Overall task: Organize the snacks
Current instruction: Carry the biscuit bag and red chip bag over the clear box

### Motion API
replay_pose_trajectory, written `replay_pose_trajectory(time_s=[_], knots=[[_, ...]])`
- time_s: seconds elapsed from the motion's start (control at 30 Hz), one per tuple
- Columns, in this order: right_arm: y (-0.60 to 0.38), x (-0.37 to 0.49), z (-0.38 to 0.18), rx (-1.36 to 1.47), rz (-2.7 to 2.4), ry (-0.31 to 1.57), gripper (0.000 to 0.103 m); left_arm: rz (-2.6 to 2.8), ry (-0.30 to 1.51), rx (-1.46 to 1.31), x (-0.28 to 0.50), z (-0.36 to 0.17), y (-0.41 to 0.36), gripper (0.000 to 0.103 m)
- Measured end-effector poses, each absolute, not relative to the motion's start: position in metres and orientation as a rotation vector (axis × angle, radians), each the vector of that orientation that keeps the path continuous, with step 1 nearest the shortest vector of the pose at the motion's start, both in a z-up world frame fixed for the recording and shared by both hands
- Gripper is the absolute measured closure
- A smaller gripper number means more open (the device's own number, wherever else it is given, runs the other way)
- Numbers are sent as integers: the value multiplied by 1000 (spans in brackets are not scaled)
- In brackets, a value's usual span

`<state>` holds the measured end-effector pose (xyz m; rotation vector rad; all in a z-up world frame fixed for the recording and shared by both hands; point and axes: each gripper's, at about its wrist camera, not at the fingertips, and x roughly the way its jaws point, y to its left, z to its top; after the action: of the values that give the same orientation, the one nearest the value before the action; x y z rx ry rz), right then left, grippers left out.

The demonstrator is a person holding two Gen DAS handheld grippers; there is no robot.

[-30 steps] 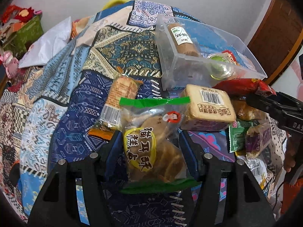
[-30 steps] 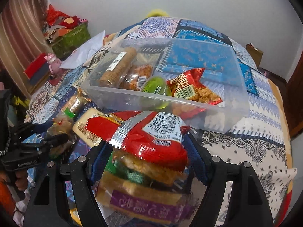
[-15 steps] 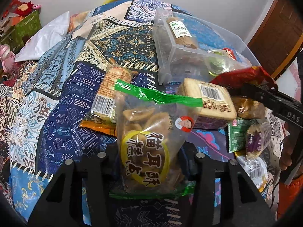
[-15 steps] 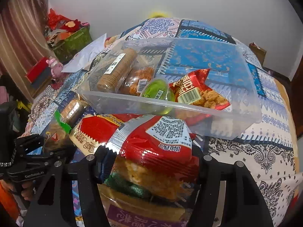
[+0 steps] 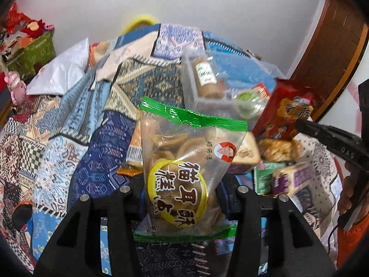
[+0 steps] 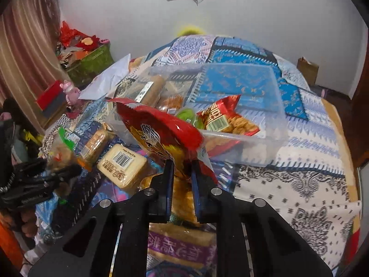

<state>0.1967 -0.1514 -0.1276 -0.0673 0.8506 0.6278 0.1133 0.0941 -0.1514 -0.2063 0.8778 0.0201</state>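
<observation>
Our left gripper (image 5: pixel 182 184) clamped on green-edged biscuit bag (image 5: pixel 186 161), right gripper (image 6: pixel 182 175) just closed, pinching red snack bag (image 6: pixel 159 129), clear bin (image 6: pixel 253 147) beyond

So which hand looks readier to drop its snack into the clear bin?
Probably the right: its claw holds the red snack bag just before the clear bin, while the left's cookie bag sits farther back.

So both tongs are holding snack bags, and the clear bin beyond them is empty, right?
Not empty. The right wrist view shows the clear bin already holding a biscuit roll, a green cup and a red pack. Both tongs do hold bags.
</observation>
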Motion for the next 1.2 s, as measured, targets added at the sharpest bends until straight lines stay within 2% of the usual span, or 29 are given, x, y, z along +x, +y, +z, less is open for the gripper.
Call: replay_pose_trajectory(time_s=[0.6, 0.97, 1.0, 1.07, 1.1, 1.13, 1.2], knots=[[-168, 189, -89, -52, 602, 708, 96, -32, 763, -198, 136, -101, 68, 55], [-171, 223, -90, -23, 548, 738, 97, -56, 758, -208, 153, -101, 61, 55], [-175, 222, -93, -14, 543, 752, 90, -56, 763, -207, 154, -103, 61, 55], [-183, 216, -96, -15, 517, 755, 61, -55, 776, -208, 155, -108, 61, 55], [-187, 212, -99, -18, 489, 751, 36, -54, 781, -210, 155, -110, 62, 55], [-192, 206, -101, -22, 459, 739, 23, -54, 787, -213, 155, -112, 62, 55], [-199, 201, -107, -23, 426, 744, 18, -52, 795, -220, 155, -116, 63, 55]])
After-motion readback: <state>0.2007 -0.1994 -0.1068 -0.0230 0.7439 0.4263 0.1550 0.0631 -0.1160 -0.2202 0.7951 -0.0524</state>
